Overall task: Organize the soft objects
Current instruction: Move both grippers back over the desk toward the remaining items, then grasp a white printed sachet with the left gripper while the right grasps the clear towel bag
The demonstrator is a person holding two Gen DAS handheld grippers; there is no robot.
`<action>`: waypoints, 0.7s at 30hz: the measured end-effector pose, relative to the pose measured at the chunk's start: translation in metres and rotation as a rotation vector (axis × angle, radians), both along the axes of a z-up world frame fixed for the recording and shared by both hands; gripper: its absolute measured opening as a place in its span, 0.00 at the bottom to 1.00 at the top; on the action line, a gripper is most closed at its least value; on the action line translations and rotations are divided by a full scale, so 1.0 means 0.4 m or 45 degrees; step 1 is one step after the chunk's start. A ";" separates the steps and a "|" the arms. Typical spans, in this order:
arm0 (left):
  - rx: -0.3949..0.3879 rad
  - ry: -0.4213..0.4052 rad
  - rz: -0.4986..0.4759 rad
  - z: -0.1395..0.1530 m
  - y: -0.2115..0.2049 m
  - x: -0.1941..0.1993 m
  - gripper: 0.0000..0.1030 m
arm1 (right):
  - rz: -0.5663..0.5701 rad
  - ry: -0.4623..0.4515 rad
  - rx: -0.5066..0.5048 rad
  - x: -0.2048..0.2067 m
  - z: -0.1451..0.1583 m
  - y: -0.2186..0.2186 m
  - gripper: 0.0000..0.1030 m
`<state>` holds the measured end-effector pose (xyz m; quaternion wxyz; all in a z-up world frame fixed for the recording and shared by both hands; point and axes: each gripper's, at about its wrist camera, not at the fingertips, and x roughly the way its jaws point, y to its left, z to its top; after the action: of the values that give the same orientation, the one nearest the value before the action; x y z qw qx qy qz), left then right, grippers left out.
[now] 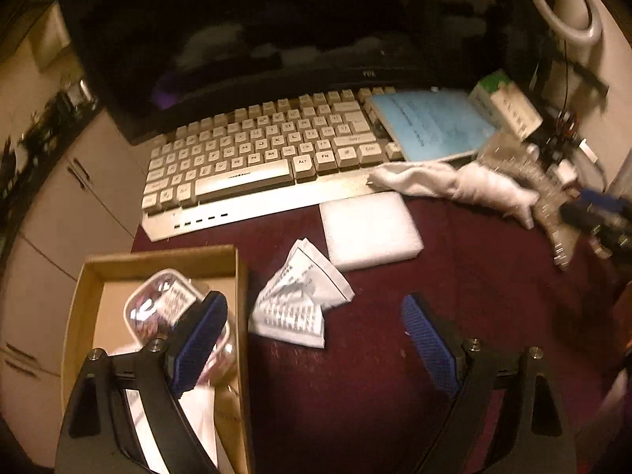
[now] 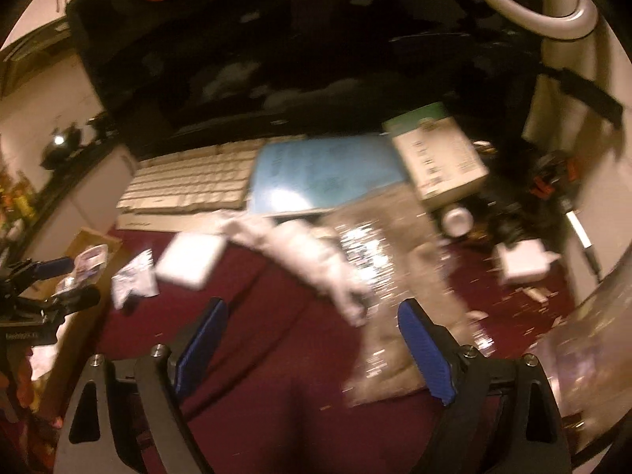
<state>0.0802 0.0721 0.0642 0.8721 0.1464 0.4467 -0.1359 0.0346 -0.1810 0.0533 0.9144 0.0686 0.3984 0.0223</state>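
My left gripper point(image 1: 316, 339) is open and empty above the dark red table, its left finger over a cardboard box point(image 1: 98, 276) that holds a clear plastic tub point(image 1: 166, 300). A crumpled printed paper packet point(image 1: 300, 296) lies just ahead of it, with a white foam pad point(image 1: 369, 231) beyond. A white cloth point(image 1: 454, 183) lies by the keyboard. My right gripper point(image 2: 312, 343) is open and empty, close above the white cloth point(image 2: 308, 256) and a clear crinkly plastic bag point(image 2: 391, 276). The right gripper also shows at the right edge of the left wrist view point(image 1: 600, 213).
A white keyboard point(image 1: 252, 158) sits before a dark monitor point(image 1: 256, 39). A blue booklet point(image 1: 430, 122) and a green-white carton point(image 1: 509, 106) lie on its right end. Cables and small parts point(image 2: 545, 185) clutter the far right. A ring lamp point(image 1: 565, 4) stands behind.
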 end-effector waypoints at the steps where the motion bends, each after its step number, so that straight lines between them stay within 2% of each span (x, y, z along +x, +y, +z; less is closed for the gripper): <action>1: 0.022 -0.001 -0.010 -0.009 -0.006 0.008 0.87 | -0.008 0.009 -0.004 0.007 -0.003 -0.011 0.89; 5: 0.094 0.007 -0.062 -0.049 -0.013 0.036 0.87 | -0.020 0.055 -0.012 0.021 -0.024 -0.039 0.89; 9: 0.074 0.043 -0.059 -0.070 0.002 0.057 0.87 | -0.052 0.076 -0.027 0.033 -0.041 -0.054 0.89; 16: 0.132 0.013 -0.073 -0.084 -0.008 0.057 0.87 | -0.079 0.120 -0.082 0.072 -0.070 -0.067 0.89; 21: 0.112 -0.033 -0.118 -0.065 -0.016 0.041 0.87 | -0.105 0.140 -0.142 0.090 -0.092 -0.073 0.89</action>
<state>0.0967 0.0659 0.0380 0.8633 0.2070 0.4336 -0.1545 0.0707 -0.2104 0.0165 0.8937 0.0352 0.4454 -0.0414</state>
